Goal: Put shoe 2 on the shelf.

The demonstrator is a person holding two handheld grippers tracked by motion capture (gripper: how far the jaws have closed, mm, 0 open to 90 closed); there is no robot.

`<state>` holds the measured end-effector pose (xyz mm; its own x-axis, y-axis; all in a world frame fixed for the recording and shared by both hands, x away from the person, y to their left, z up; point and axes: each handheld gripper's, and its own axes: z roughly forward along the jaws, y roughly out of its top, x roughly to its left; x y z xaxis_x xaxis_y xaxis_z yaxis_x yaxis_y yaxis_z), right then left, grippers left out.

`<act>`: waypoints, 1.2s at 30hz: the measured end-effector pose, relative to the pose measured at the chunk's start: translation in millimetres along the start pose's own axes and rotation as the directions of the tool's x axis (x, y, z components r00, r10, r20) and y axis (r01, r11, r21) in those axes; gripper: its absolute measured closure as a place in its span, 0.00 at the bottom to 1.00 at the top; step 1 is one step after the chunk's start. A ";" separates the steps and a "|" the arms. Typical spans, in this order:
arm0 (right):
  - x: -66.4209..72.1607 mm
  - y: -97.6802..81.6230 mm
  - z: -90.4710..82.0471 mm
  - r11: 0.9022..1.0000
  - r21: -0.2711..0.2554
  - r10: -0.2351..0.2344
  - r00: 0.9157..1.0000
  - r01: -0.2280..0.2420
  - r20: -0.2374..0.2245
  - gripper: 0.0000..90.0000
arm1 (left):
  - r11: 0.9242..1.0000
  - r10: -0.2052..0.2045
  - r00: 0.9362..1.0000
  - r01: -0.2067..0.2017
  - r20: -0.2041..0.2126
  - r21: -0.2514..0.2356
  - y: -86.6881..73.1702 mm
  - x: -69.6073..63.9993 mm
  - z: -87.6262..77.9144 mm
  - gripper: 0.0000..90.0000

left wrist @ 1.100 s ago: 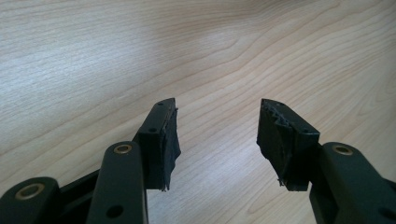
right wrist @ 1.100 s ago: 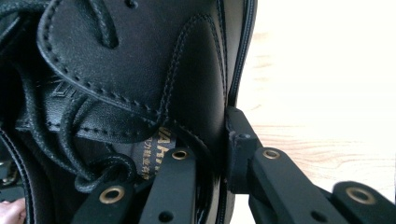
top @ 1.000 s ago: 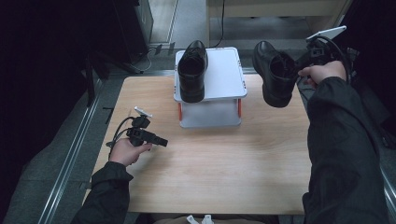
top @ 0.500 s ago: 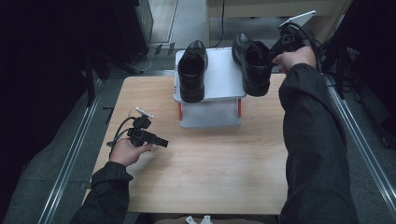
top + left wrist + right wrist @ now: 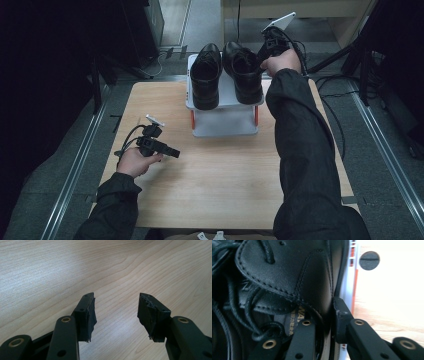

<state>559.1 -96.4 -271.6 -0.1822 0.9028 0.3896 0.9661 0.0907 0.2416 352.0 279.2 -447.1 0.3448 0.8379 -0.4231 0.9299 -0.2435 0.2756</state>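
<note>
Two black lace-up shoes stand side by side on top of a small white rack [image 5: 225, 122] at the table's far edge, the left shoe [image 5: 206, 75] and the right shoe [image 5: 243, 75]. My right gripper [image 5: 265, 52] reaches over the rack and grips the right shoe's side wall [image 5: 294, 272]. One jaw is inside the shoe and the other presses on the outside; its jaws have just been opening slightly with the wall still between them. My left gripper [image 5: 172, 151] rests low over the table at the left, open and empty [image 5: 116, 312].
The wooden table [image 5: 225, 175] spreads bare in front of the rack, and its grain lies under the left jaws [image 5: 75, 265]. The rack's white edge and an orange strip [image 5: 348, 277] run beside the held shoe. Cables and dark stands lie on the floor at the far right.
My right hand has carried the shoe leftward from off the rack's right side onto the rack top, beside the other shoe. The left hand has stayed still.
</note>
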 end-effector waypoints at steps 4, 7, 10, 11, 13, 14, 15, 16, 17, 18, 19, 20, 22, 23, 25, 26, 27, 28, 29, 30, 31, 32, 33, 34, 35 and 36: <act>8.1 -1.4 1.1 1.000 0.008 0.002 1.000 -0.002 -0.009 0.86 | 1.000 0.003 1.000 -0.003 0.001 0.001 0.2 -0.4 -0.6 0.53; 13.4 -3.7 1.3 1.000 0.016 -0.003 1.000 0.003 -0.013 0.84 | 1.000 0.002 1.000 -0.002 0.001 0.001 0.3 -0.7 -0.6 0.53; 19.7 -6.7 3.3 0.999 0.025 -0.019 1.000 0.020 -0.014 0.82 | 1.000 0.003 1.000 -0.003 0.001 0.004 0.6 -1.1 0.4 0.53; 21.7 -8.0 4.2 0.999 0.028 -0.031 0.999 0.031 -0.011 0.81 | 1.000 0.002 1.000 -0.002 0.001 0.004 0.6 -1.2 0.6 0.53; 26.4 -11.1 5.2 0.999 0.027 -0.045 0.999 0.045 -0.005 0.79 | 1.000 0.001 1.000 -0.001 -0.001 0.003 0.9 -1.3 0.7 0.53; 28.2 -12.3 5.7 0.998 0.028 -0.050 0.999 0.050 -0.003 0.79 | 1.000 0.000 1.000 0.000 0.000 0.002 1.0 -1.4 0.7 0.53; 29.4 -13.4 6.5 0.998 0.028 -0.055 0.998 0.055 0.000 0.78 | 1.000 -0.001 1.000 0.001 0.001 0.001 1.0 -1.5 0.8 0.53; 30.5 -14.4 7.3 0.998 0.031 -0.059 0.998 0.058 0.004 0.78 | 1.000 -0.001 1.000 0.001 0.000 0.001 1.0 -1.7 0.9 0.53; 31.0 -15.1 8.3 0.998 0.028 -0.063 0.998 0.062 0.006 0.77 | 1.000 -0.002 1.000 0.002 0.000 0.000 1.0 -2.2 1.2 0.53; 30.4 -15.5 8.4 0.998 0.025 -0.059 0.998 0.059 0.003 0.77 | 1.000 0.000 1.000 0.000 0.000 0.001 1.0 -2.3 1.4 0.53; 29.6 -15.7 8.3 0.998 0.021 -0.052 0.999 0.052 -0.005 0.76 | 1.000 0.002 1.000 -0.002 -0.002 0.003 1.1 -2.5 1.7 0.53; 28.0 -16.2 8.1 0.998 0.020 -0.057 0.998 0.057 -0.008 0.76 | 1.000 0.004 1.000 -0.004 -0.002 0.004 1.2 -2.5 1.8 0.53; 25.9 -16.7 8.7 0.999 0.011 -0.053 0.998 0.053 -0.027 0.73 | 1.000 0.003 1.000 -0.003 0.002 0.006 1.4 -2.9 2.1 0.53; 24.1 -17.0 9.0 0.998 0.009 -0.057 0.998 0.057 -0.033 0.71 | 1.000 0.003 1.000 -0.003 0.002 0.007 1.5 -2.8 2.2 0.53; 22.7 -16.9 9.7 0.998 0.005 -0.063 0.997 0.063 -0.046 0.69 | 1.000 0.002 1.000 -0.002 0.000 0.006 1.3 -2.3 2.3 0.53; 22.2 -16.8 10.0 0.997 0.001 -0.078 0.996 0.078 -0.043 0.68 | 1.000 0.005 1.000 -0.005 -0.002 0.004 1.3 -1.9 2.2 0.53; 22.4 -16.7 10.0 0.997 0.000 -0.082 0.996 0.082 -0.041 0.67 | 1.000 0.002 1.000 -0.002 -0.002 0.003 1.2 -2.0 2.1 0.53; 22.6 -16.8 9.9 0.996 -0.001 -0.090 0.995 0.090 -0.038 0.67 | 1.000 0.001 1.000 -0.001 -0.002 0.002 1.1 -1.9 2.0 0.53; 22.7 -16.9 9.7 0.995 -0.003 -0.096 0.995 0.096 -0.037 0.67 | 1.000 0.000 1.000 0.000 -0.002 0.001 1.1 -1.7 1.9 0.53; 22.8 -17.0 9.3 0.995 -0.004 -0.100 0.994 0.100 -0.034 0.67 | 1.000 0.000 1.000 0.000 -0.002 0.002 1.1 -1.5 1.9 0.53; 22.9 -17.1 8.9 0.995 -0.005 -0.100 0.994 0.100 -0.035 0.67 | 1.000 0.000 1.000 0.000 -0.002 0.003 1.0 -1.4 2.0 0.53; 22.9 -17.1 8.6 0.995 -0.005 -0.101 0.994 0.101 -0.035 0.66 | 1.000 0.000 1.000 0.000 -0.003 0.003 0.9 -1.2 2.2 0.53; 22.8 -17.1 8.1 0.995 -0.004 -0.101 0.994 0.101 -0.040 0.65 | 1.000 0.002 1.000 -0.002 -0.003 0.006 0.9 -0.9 2.1 0.53; 22.9 -17.1 7.5 0.995 -0.005 -0.100 0.994 0.099 -0.044 0.64 | 1.000 0.002 1.000 -0.002 -0.003 0.007 0.9 -0.8 2.1 0.53; 23.1 -16.9 6.0 0.995 -0.010 -0.099 0.994 0.099 -0.049 0.64 | 1.000 -0.001 1.000 0.001 -0.003 0.006 0.9 -0.7 2.1 0.53; 23.0 -16.8 3.8 0.995 -0.015 -0.102 0.993 0.101 -0.054 0.64 | 1.000 -0.004 1.000 0.004 -0.004 0.005 0.9 -0.7 2.2 0.53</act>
<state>539.4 -75.6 -270.0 -0.2896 0.8646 0.4107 0.9399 0.1757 0.2928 352.9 277.3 -448.4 0.3409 0.8405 -0.4210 0.9318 -0.2427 0.2700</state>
